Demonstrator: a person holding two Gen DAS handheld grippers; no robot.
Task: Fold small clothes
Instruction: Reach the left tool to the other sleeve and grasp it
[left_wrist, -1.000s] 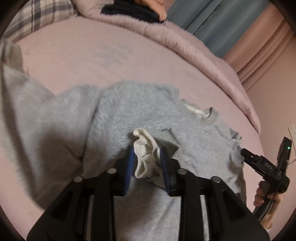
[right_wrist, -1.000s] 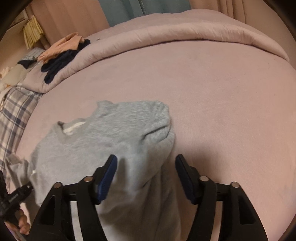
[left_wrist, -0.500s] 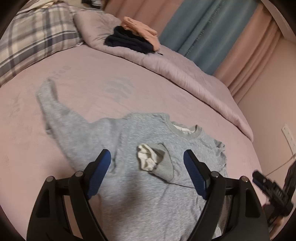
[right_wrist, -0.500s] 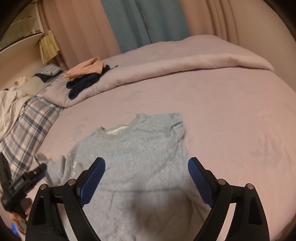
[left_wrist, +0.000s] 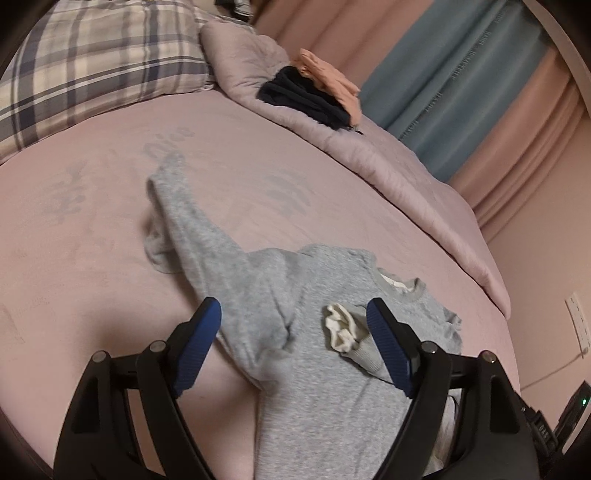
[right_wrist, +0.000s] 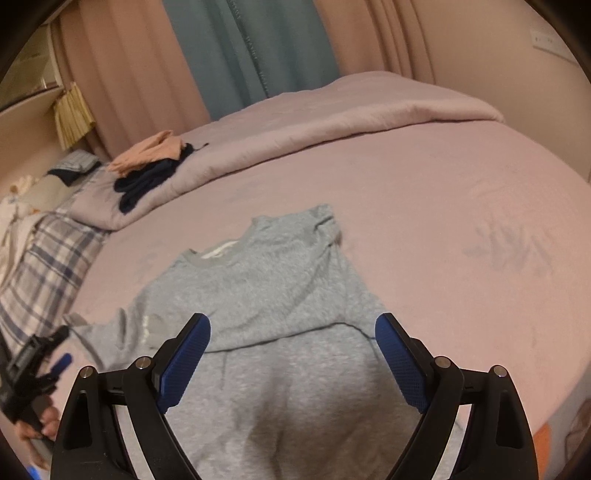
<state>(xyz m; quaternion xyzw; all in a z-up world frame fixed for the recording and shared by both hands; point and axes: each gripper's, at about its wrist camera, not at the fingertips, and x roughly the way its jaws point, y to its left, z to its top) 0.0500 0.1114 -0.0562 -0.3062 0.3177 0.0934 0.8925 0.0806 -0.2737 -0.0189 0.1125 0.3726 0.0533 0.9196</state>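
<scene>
A small grey sweatshirt (left_wrist: 325, 373) lies on the pink bed (left_wrist: 74, 288), collar away from me. One sleeve cuff (left_wrist: 347, 332), turned to show its white lining, rests on the chest. The other sleeve (left_wrist: 177, 218) stretches out to the far left. My left gripper (left_wrist: 295, 347) is open and empty above the chest. In the right wrist view the sweatshirt (right_wrist: 266, 295) has its right sleeve folded across the body. My right gripper (right_wrist: 293, 360) is open and empty above the lower body. The left gripper also shows in the right wrist view (right_wrist: 33, 365), at the left edge.
A plaid pillow (left_wrist: 85, 70) lies at the head of the bed. A rolled pink duvet (right_wrist: 332, 118) runs along the far side, with dark and peach clothes (right_wrist: 147, 166) piled on it. Curtains (right_wrist: 229, 55) hang behind.
My left gripper let go of the sleeve cuff on the chest, opened wide and pulled back. My right gripper opened wider and drew back from the folded sleeve.
</scene>
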